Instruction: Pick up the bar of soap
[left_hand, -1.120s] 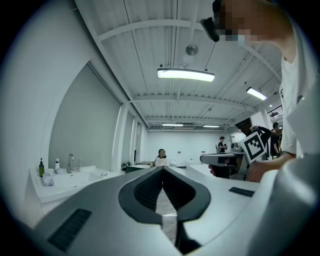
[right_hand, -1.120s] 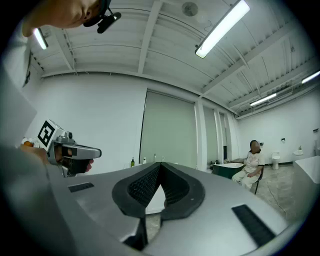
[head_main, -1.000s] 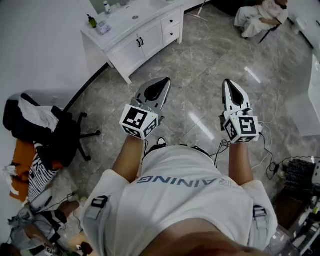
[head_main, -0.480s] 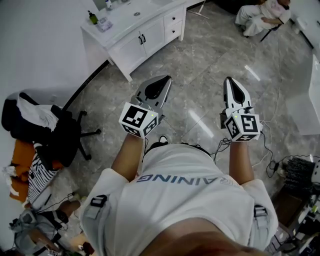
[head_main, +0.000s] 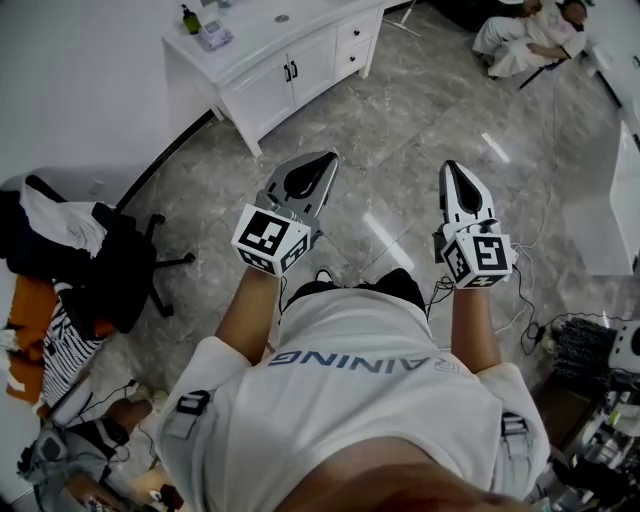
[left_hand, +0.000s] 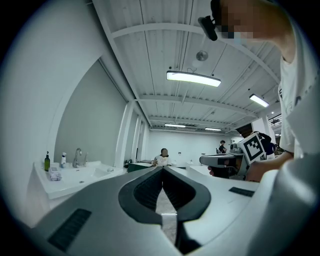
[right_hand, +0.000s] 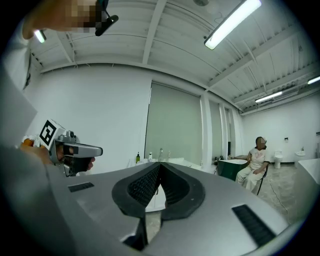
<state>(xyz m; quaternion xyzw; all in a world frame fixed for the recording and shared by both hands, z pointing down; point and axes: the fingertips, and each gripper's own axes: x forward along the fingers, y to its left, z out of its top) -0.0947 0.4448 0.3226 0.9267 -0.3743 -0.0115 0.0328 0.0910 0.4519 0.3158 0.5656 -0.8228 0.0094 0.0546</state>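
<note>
1. While standing well apart from the white sink cabinet (head_main: 262, 80), holding the left grey two-jaw gripper (head_main: 322, 160) and right grey two-jaw gripper (head_main: 452, 170) with jaws pressed together, gripping nothing.
2. Guessing the bar of soap to be the small pale item (head_main: 213, 37) beside the dark bottle (head_main: 187, 18); too small for certainty.
3. Risking arriving with jaws unopened and knocking it off the countertop.
</note>
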